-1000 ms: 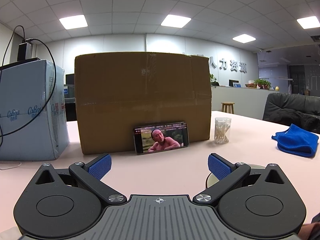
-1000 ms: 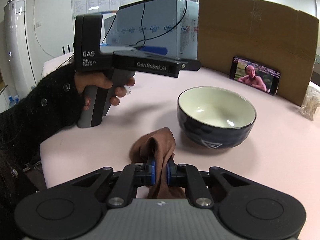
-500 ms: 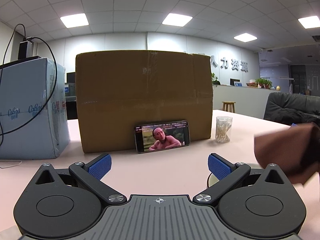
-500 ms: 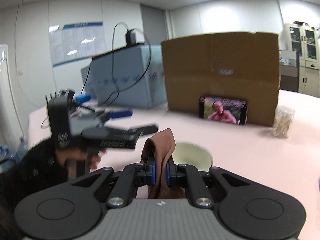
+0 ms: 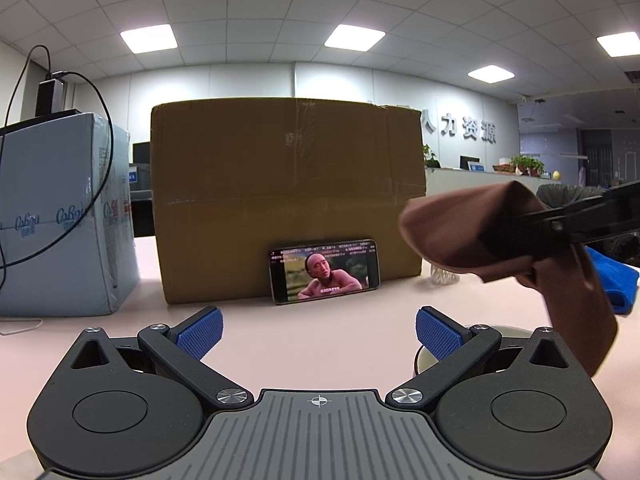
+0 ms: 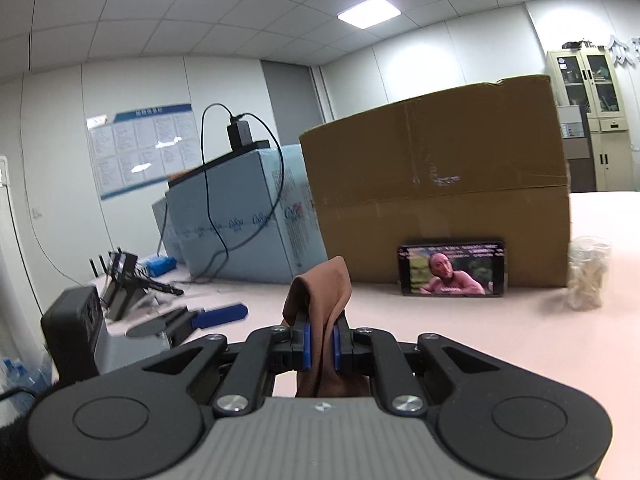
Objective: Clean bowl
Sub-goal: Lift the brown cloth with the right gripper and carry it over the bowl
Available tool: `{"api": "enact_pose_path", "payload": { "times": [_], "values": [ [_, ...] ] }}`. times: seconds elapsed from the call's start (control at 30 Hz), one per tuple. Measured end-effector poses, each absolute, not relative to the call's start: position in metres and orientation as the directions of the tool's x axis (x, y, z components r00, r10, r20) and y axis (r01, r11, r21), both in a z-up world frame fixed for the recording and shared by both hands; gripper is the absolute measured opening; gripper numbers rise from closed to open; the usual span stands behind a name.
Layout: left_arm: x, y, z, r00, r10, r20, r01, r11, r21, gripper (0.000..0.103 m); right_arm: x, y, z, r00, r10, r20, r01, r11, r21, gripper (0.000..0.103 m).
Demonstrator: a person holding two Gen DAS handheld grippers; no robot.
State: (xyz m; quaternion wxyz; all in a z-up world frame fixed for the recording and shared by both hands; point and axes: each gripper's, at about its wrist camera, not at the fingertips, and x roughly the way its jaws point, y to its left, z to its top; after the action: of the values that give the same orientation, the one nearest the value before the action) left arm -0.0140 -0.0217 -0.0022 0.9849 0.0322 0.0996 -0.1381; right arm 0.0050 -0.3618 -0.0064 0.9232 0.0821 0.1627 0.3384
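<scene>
My right gripper [image 6: 320, 344] is shut on a brown cloth [image 6: 320, 292] and holds it up above the table. The same cloth [image 5: 500, 240] hangs at the right of the left wrist view, held by the right gripper's black fingers [image 5: 560, 226]. My left gripper [image 5: 319, 330] is open and empty, low over the pink table [image 5: 320, 328]. Only a sliver of the bowl's pale rim [image 5: 420, 356] shows behind the left gripper's right finger. The bowl is hidden in the right wrist view. The left gripper [image 6: 216, 314] shows blurred at the left there.
A large cardboard box [image 5: 286, 196] stands at the back with a phone [image 5: 324, 270] leaning on it. A pale blue box [image 5: 60, 224] with cables stands left. A blue cloth [image 5: 616, 280] lies at the right, and a clear jar of cotton swabs [image 6: 586, 276] stands beside the cardboard box.
My right gripper has lifted the brown cloth off the table and carried it up and over toward the left gripper's side. The bowl has dropped out of the right wrist view. The left gripper has stayed put.
</scene>
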Motion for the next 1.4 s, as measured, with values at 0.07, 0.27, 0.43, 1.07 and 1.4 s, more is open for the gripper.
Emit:
{"api": "enact_pose_path", "payload": {
  "times": [0.07,0.27,0.43,1.07,1.4],
  "values": [
    [-0.014,-0.021,-0.002,0.942,-0.266,-0.206,0.278,0.960,0.033,0.103,0.010,-0.357,-0.008,0.724,0.647,-0.239,-0.600,0.762,0.246,0.011],
    [-0.011,-0.017,-0.003,0.946,-0.240,-0.218,0.248,0.969,0.008,0.103,0.023,-0.349,-0.021,0.697,0.663,-0.274,-0.615,0.749,0.248,0.011],
    [-0.006,-0.009,-0.003,0.947,-0.215,-0.238,0.211,0.977,-0.040,0.103,0.023,-0.357,-0.034,0.662,0.689,-0.294,-0.625,0.724,0.290,0.011],
    [-0.012,-0.013,-0.002,0.931,-0.298,-0.210,0.297,0.954,-0.036,0.103,-0.001,-0.346,-0.023,0.564,0.653,-0.505,-0.732,0.678,0.060,0.015],
    [-0.011,-0.013,-0.002,0.930,-0.301,-0.212,0.300,0.953,-0.038,0.103,0.002,-0.339,-0.026,0.548,0.599,-0.583,-0.726,0.687,0.023,0.045]
  ]
}}
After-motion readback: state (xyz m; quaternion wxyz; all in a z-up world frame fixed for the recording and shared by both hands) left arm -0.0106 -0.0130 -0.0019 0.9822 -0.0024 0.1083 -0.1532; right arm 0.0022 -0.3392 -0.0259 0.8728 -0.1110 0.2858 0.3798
